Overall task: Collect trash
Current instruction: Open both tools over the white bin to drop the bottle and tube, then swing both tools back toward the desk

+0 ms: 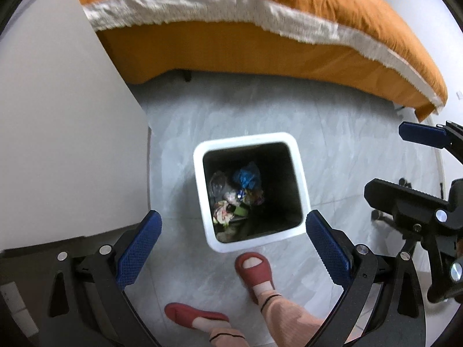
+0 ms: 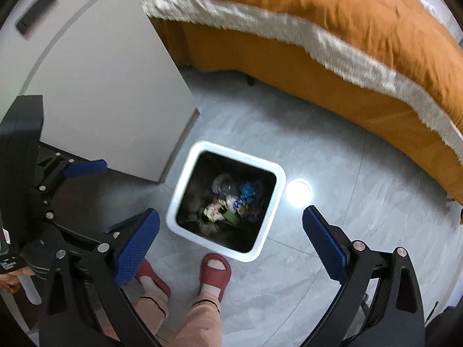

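A white square trash bin point(image 1: 199, 156) point(image 2: 277, 173) stands on the grey floor below both grippers. Trash point(image 1: 237, 193) point(image 2: 231, 202) lies at its bottom: a blue crumpled piece, a clear wrapper, printed wrappers and something green. My left gripper point(image 1: 233, 245) hangs high above the bin, open, with nothing between its blue pads point(image 1: 139, 251). My right gripper point(image 2: 230, 244) is also open and empty above the bin. In the left wrist view the right gripper point(image 1: 405, 167) shows at the right edge. In the right wrist view the left gripper point(image 2: 84, 167) shows at the left.
An orange bed point(image 1: 260, 52) point(image 2: 332, 66) with a white fringed cover runs along the far side. A white cabinet point(image 1: 58, 115) point(image 2: 101, 86) stands left of the bin. A person's feet in red slippers point(image 1: 254, 269) point(image 2: 214, 271) stand just in front of the bin. A lamp's reflection point(image 2: 298, 192) shines on the floor.
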`<state>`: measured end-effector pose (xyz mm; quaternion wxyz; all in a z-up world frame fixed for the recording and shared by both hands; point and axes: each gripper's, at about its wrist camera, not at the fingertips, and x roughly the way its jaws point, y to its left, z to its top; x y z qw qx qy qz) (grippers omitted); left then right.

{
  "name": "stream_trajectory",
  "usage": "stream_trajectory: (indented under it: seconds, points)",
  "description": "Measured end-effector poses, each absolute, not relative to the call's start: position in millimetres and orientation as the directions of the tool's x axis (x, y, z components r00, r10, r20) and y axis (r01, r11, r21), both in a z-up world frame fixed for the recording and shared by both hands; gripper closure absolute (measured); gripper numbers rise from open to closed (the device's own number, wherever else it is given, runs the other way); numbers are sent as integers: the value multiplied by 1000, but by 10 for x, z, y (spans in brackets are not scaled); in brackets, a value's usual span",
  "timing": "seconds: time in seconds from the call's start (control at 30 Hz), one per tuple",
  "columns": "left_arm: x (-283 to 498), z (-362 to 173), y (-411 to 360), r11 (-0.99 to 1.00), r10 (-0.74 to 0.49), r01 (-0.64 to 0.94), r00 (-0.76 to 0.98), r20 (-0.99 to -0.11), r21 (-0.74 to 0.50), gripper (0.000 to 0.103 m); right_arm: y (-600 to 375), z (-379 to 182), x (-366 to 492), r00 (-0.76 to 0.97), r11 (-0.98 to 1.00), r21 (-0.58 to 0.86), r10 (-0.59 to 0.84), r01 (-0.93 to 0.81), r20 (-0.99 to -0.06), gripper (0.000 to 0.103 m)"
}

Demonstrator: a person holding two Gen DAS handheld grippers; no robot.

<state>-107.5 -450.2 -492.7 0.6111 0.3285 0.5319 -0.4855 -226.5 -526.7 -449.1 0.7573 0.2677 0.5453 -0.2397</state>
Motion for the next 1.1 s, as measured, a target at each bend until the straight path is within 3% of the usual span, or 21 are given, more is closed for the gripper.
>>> stream_trajectory:
  seconds: [0.27,0.47,0.7,1.1]
  points:
    - [-1055,-3956,-4315,356,-340,927,9,-941,-120,5,-5114,-3535,-2249,378,738,154,-146,657,-914,5]
    - [-982,-2878,-4018,429,-467,894,96,-879,-131,5,-4893,-2586,-2237,492,749,165,-237,642,-838,5]
    - [-829,-1839,-3644,472,-558,881,262,-787,-41,5,-4574,-1638,-1868,627,828,156,-271,539,-730,5]
    - [1,-1060,-2527,679,-526,731,547,-651,67,5,-3707,-856,-835,774,946,126,-165,300,-611,5]
